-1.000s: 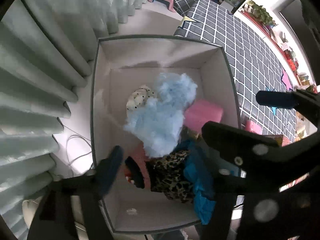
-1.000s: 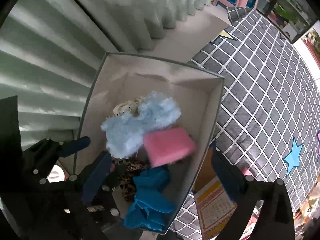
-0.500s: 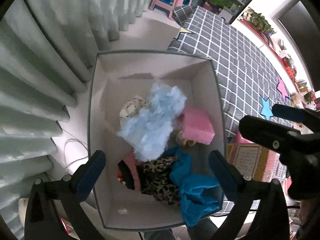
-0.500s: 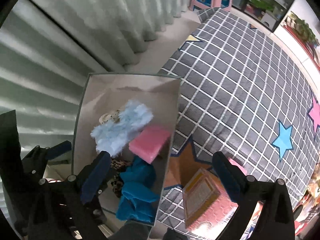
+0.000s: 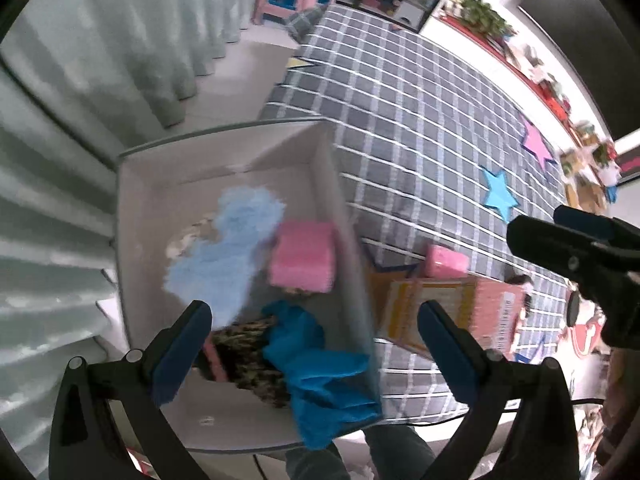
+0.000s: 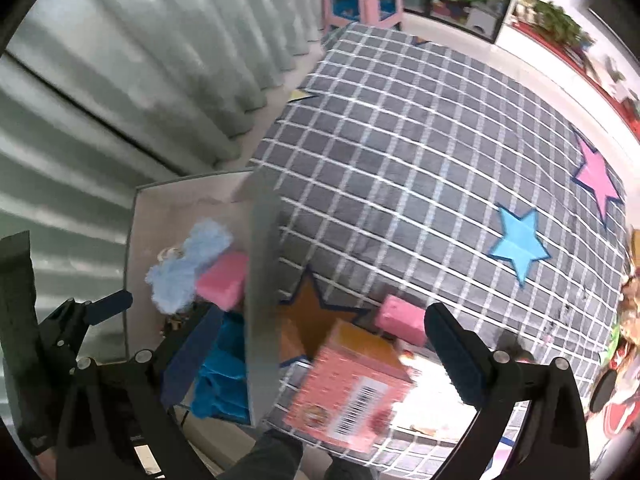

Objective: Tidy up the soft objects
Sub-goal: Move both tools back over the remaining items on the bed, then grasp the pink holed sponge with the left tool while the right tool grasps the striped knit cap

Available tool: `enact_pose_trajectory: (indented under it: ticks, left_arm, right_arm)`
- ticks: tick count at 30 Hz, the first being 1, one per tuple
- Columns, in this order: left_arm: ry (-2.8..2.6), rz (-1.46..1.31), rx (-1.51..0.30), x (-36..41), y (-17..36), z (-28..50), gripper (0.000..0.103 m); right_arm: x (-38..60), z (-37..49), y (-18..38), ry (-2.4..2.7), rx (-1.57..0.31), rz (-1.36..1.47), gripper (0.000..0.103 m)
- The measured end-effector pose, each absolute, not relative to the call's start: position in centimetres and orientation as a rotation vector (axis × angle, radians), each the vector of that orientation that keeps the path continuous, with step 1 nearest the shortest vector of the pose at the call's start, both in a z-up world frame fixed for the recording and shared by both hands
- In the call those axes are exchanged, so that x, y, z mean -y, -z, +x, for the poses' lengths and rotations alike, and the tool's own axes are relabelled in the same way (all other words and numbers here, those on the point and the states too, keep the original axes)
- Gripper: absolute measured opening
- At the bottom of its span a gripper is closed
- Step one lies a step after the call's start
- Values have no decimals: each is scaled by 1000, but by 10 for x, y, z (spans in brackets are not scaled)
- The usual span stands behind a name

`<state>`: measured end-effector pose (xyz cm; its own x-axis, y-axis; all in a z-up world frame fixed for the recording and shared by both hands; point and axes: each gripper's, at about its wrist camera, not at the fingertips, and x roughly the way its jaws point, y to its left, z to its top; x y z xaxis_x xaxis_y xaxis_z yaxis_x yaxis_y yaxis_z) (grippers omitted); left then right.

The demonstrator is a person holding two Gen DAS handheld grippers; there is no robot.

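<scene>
- Left wrist view: left hand-held gripper [image 5: 312, 350] released, jaws wide, nothing between them. Lower centre of frame: grey box [image 5: 344, 216] holding fluffy light-blue plush [image 5: 232, 248], pink sponge block [image 5: 302, 258], crumpled blue cloth [image 5: 320, 376] and leopard-print piece [image 5: 252, 354]. Cloth just ahead of the fingertips.
- Right of the box: second pink block [image 5: 446, 262] on the checked mat [image 5: 420, 140].
- Right wrist view: right hand-held gripper [image 6: 324, 356] released, empty. Orange carton [image 6: 352, 384] lower centre between its fingers; second pink block [image 6: 400, 320] just beyond; box at left.

Two pink sponges [image 5: 301, 255] [image 5: 446, 260], one storage box [image 5: 224, 140], two tools [image 5: 314, 346] [image 6: 320, 344].
</scene>
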<state>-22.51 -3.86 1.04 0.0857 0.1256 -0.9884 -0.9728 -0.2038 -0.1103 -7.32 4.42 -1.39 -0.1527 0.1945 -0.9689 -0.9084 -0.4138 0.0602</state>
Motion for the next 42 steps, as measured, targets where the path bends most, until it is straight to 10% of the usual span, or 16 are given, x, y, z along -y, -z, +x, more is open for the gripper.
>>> enact_pose_trajectory:
  ticks: [17,42]
  left_arm:
    - [-1119,-1227,-1109,-23,0,-92,103]
    - [-844,-1436,-1667,-94,135,-9,103]
  right_arm:
    - [-64,102,16,-1493,-1039,-1077,102]
    - [-80,235,191,-1164,-1426,-1088,102]
